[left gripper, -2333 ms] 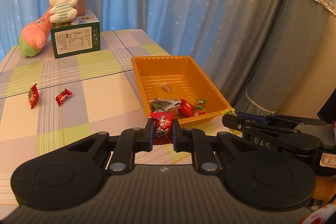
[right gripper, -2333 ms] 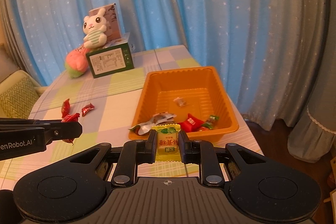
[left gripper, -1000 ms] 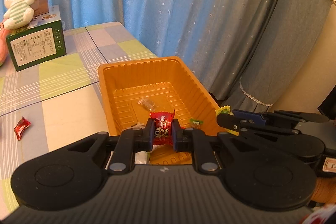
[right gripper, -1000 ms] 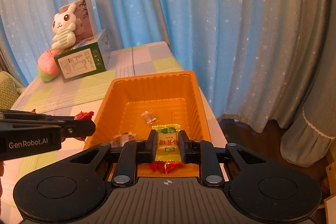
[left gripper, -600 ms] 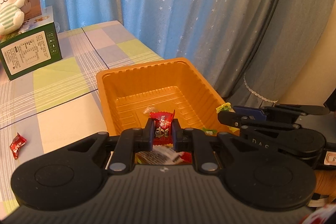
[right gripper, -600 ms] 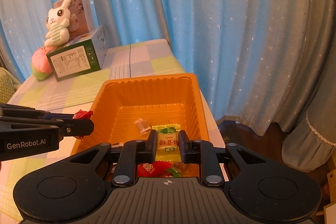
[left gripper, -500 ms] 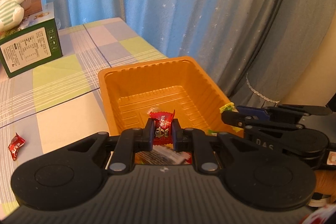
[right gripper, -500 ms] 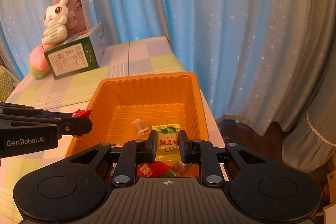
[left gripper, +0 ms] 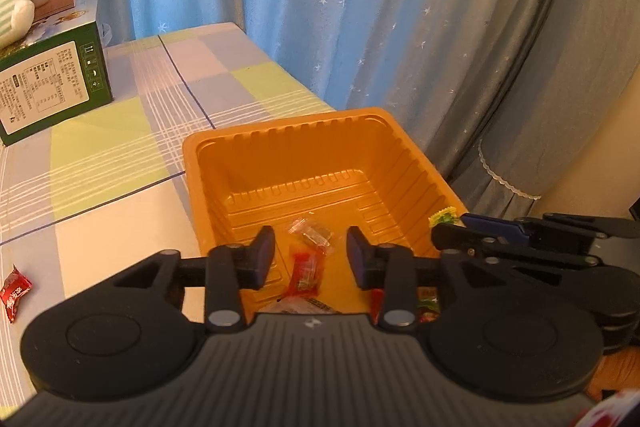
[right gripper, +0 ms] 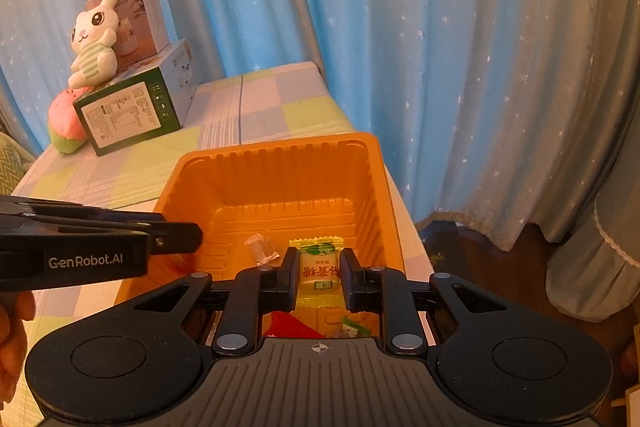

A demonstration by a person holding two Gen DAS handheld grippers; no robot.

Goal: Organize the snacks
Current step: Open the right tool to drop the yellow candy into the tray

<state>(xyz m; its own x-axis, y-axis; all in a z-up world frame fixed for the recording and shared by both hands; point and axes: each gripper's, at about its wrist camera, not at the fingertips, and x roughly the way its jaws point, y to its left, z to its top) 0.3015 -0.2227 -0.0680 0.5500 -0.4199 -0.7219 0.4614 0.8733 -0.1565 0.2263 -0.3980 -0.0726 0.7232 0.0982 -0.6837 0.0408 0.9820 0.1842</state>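
Note:
An orange plastic tray sits on the checked table near its right edge. My left gripper is open above the tray's near end; a red candy lies in the tray just below it, beside a clear-wrapped sweet. My right gripper is shut on a yellow candy and holds it over the tray. The clear-wrapped sweet and a red wrapper lie in the tray below. The left gripper shows from the side in the right wrist view.
A red candy lies on the table at the left. A green box with a plush rabbit on top stands at the back left. Blue star curtains hang behind; the table edge drops off right of the tray.
My left gripper has opened and the red candy has dropped from it into the tray. My right gripper still holds the yellow candy over the tray.

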